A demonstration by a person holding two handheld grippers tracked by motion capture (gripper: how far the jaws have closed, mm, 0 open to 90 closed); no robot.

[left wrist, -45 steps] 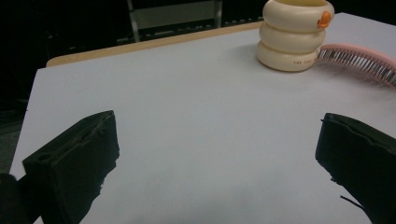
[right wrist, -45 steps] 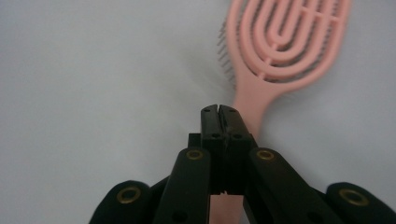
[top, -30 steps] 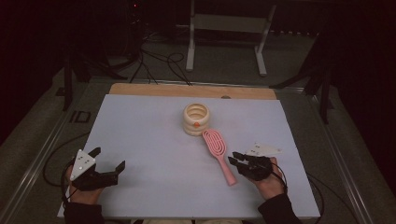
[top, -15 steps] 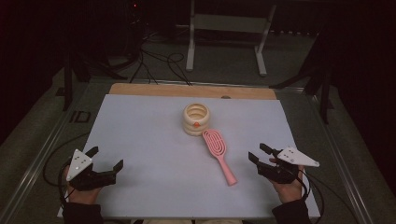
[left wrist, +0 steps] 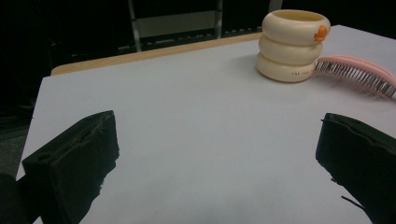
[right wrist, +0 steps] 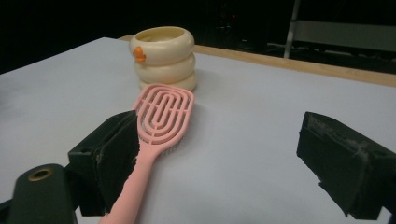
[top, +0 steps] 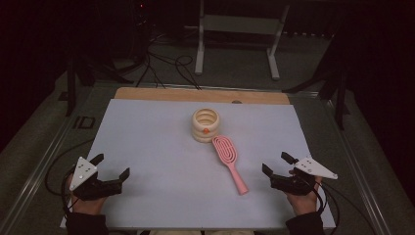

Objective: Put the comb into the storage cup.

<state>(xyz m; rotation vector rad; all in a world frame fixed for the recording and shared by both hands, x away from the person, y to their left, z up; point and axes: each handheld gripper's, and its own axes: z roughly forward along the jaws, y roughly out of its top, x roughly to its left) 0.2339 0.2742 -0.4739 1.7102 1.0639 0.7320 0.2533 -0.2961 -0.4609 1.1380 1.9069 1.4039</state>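
A pink hairbrush lies flat on the white mat, its head next to a cream cup made of stacked rings with a small orange mark. My right gripper rests on the mat just right of the brush handle, apart from it. Its jaws have just been opening and stand open with nothing between them. In the right gripper view the hairbrush runs past the left jaw toward the cup. My left gripper sits open near the front left. Its own view shows the cup and hairbrush bristles far off.
The white mat covers the table, with a bare wooden strip along its far edge. Beyond the table stand a metal frame and floor cables. Cables trail from both grippers off the front corners.
The right gripper has let go of the brush handle's end, drawn away to the right and spread its jaws. The brush stays where it lay. The left gripper has kept its place.
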